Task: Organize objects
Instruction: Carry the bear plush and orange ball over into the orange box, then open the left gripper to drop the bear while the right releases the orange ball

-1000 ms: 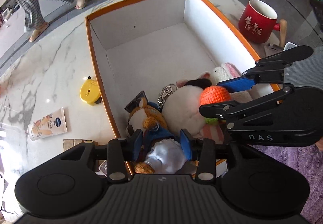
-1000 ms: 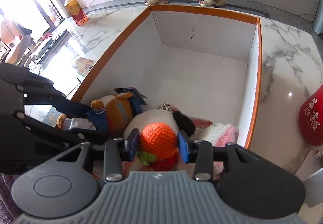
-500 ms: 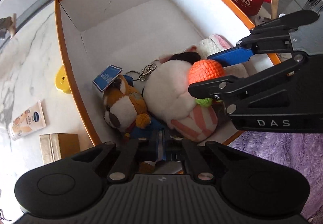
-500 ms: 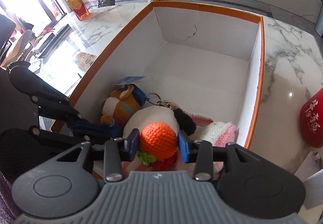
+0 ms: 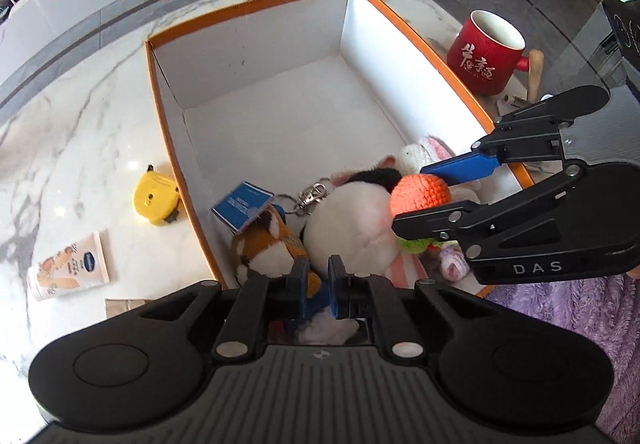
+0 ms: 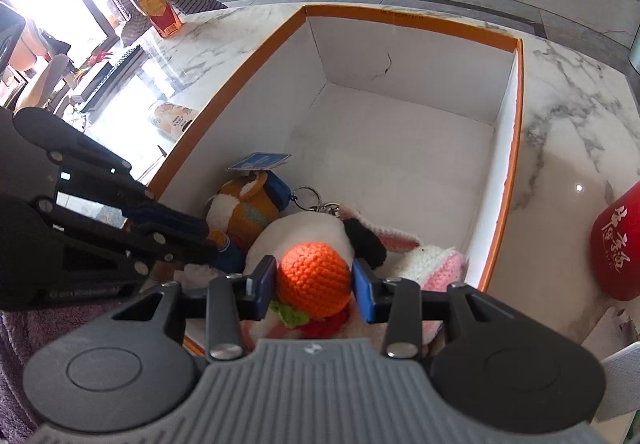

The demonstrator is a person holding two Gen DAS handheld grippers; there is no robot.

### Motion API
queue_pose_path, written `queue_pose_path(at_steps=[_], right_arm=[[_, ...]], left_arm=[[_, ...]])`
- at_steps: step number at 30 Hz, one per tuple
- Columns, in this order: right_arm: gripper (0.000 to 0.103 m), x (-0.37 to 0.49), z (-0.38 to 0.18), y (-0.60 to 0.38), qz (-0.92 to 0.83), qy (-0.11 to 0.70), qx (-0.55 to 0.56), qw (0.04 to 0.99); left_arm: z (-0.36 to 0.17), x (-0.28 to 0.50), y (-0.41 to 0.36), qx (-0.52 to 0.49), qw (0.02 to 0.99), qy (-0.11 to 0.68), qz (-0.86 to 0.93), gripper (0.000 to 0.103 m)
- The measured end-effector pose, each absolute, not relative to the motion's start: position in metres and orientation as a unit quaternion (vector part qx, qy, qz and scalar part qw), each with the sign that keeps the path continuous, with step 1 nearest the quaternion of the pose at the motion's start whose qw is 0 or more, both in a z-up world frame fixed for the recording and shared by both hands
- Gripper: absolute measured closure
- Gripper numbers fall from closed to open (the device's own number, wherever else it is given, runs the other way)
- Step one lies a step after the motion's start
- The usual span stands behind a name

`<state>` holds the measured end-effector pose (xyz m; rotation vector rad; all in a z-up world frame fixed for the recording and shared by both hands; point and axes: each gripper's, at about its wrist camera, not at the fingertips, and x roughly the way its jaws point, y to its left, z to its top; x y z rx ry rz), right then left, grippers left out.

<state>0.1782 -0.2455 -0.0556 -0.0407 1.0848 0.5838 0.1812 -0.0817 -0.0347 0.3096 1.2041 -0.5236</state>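
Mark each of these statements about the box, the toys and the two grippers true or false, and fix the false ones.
1. The right gripper grips the orange crochet ball. True.
2. The red mug stands inside the orange-rimmed box. False: it stands on the marble outside the box, past its right wall.
3. The yellow tape measure lies outside the box, by its left wall. True.
4. The left gripper is wide open. False: its fingers are nearly closed, with only a narrow gap.
5. The far half of the box is full of toys. False: the brown plush dog and the white plush crowd the near end.
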Motion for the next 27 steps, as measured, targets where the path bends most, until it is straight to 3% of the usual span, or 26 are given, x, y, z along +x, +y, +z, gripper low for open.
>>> queue_pose_path(at_steps=[8,17,27], right_arm=[[0.06,0.197,-0.038,-0.239,0.257,0.486,-0.038,0.834],[0.06,0.219,-0.072,-0.231,0.238,0.515,-0.061,0.822],[0.06,0.224,-0.064,-0.23,0.236,0.517,-0.08,0.819]], left_arm=[[-0.044,0.202,-0.101,0.18,0.795,0.529,-0.237,0.091],[-0.078,0.213,-0.102,0.144,0.761,0.578,-0.257,0.093],[-0.074,0.211,-0.091,0.121,0.778,0.556,-0.266,0.092]])
